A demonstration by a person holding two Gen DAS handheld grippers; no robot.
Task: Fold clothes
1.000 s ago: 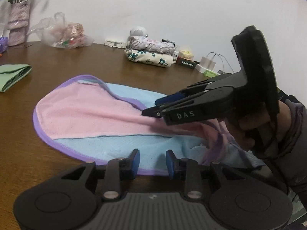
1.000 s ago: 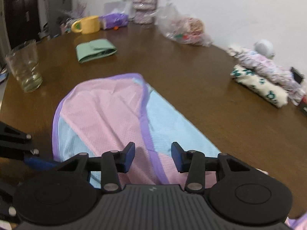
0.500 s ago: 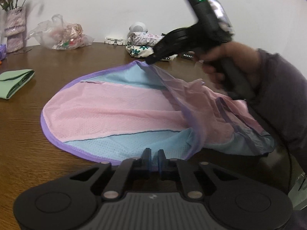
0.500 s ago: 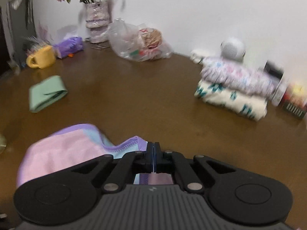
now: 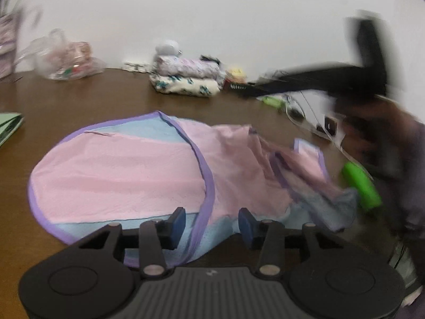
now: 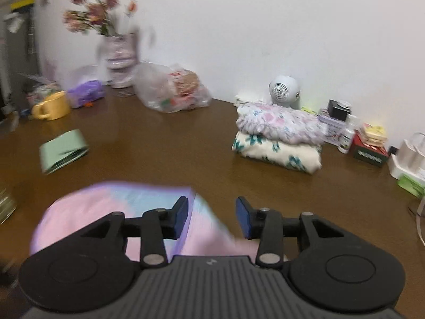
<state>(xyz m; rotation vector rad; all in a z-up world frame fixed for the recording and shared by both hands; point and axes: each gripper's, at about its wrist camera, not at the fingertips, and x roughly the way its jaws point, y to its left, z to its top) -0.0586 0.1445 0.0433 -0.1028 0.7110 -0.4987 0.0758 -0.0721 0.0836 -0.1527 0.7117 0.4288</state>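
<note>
A pink and light-blue garment with purple trim [image 5: 127, 170] lies on the brown table [image 5: 106, 101], its right part folded over and bunched toward the table's right edge. My left gripper [image 5: 211, 224] is open just above the garment's near hem, and no cloth sits between its blue pads. In the left wrist view my right gripper [image 5: 305, 82] is a blurred black shape raised at the upper right, held by a hand. The right wrist view shows the right gripper [image 6: 212, 218] open above the garment [image 6: 111, 212], holding nothing.
Two folded garments [image 6: 279, 138] are stacked at the back by the wall. A folded green cloth [image 6: 63, 150] lies at the left. A plastic bag [image 6: 170, 90], a flower vase [image 6: 120, 61], a yellow mug [image 6: 53, 106], a white speaker [image 6: 283, 90] and small boxes line the back.
Both grippers have gone from shut to open and let go of the garment. Its lifted flap has dropped, folded over the rest. The right gripper has moved up and away to the right.
</note>
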